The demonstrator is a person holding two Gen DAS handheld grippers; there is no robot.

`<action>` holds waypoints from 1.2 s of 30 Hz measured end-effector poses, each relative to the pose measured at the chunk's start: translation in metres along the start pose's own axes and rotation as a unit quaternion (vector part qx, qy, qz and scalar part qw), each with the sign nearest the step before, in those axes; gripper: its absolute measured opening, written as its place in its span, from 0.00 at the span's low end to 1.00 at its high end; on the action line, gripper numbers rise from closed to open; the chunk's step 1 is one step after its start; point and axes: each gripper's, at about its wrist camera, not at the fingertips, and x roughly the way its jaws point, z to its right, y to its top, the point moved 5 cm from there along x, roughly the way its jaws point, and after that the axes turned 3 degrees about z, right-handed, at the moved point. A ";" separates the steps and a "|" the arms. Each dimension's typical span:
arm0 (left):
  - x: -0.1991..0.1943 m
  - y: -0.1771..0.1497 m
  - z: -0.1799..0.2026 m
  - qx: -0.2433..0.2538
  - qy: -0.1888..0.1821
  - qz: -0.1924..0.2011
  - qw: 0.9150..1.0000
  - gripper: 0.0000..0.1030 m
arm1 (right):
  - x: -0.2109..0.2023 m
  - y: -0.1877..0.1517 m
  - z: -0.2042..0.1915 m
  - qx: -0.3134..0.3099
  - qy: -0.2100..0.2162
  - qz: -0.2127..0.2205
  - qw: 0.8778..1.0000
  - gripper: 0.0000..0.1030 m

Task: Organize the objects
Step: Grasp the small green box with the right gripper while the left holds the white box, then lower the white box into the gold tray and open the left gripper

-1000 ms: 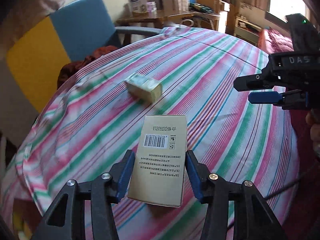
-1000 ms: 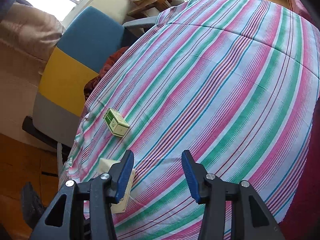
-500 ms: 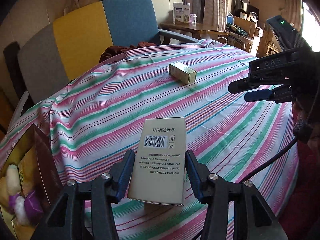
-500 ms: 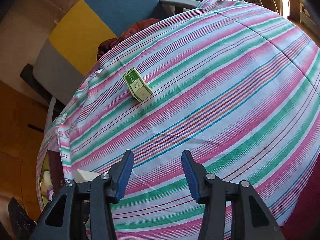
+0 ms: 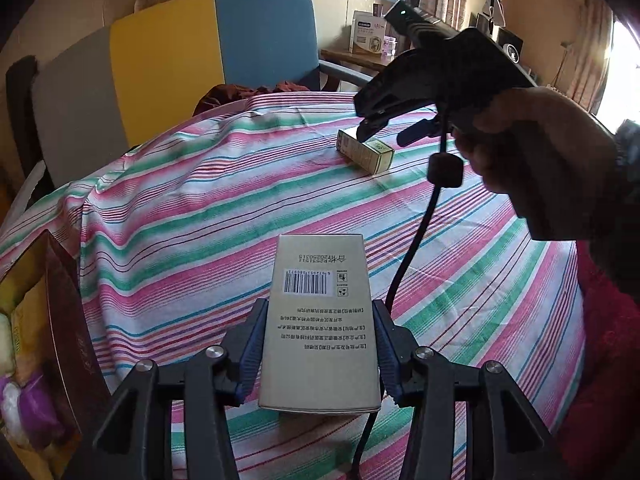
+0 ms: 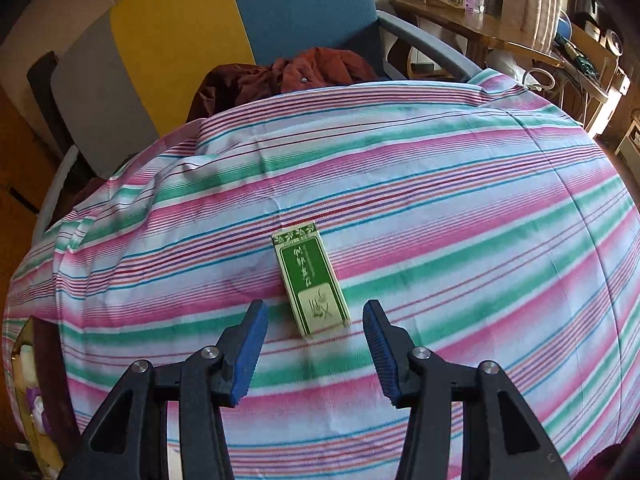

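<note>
Left wrist view: my left hand-held gripper [image 5: 318, 354] pinched the tan carton [image 5: 320, 320] by its long sides, held above the striped desk [image 5: 200, 216]. Light, stiff card, crushable; side grip suits it. Jaws had just closed a little on it. A second ago the view was farther right; the open box [image 5: 36, 320] at left was out of frame.

Right wrist view: my right hand-held gripper [image 6: 314, 346] was spread, empty, over the green box [image 6: 312, 280] lying flat on the desk. Light, rigid; take its long sides. Earlier it sat far off left.

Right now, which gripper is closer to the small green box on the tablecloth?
Right. The right gripper hovers over the small green box, jaws open. The left gripper grips a tan box, well short of it.
</note>
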 end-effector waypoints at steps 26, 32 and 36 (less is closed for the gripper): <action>-0.060 -0.021 -0.017 -0.041 0.031 0.048 0.997 0.49 | -0.027 -0.137 -0.014 -0.108 -0.012 -0.063 0.992 0.29; -0.092 -0.025 -0.029 -0.051 0.058 0.076 0.994 0.49 | -0.027 -0.135 -0.012 -0.116 -0.019 -0.051 0.992 0.29; -0.107 -0.033 -0.038 -0.062 0.067 0.083 0.992 0.49 | -0.032 -0.144 -0.026 -0.124 -0.024 -0.044 0.991 0.29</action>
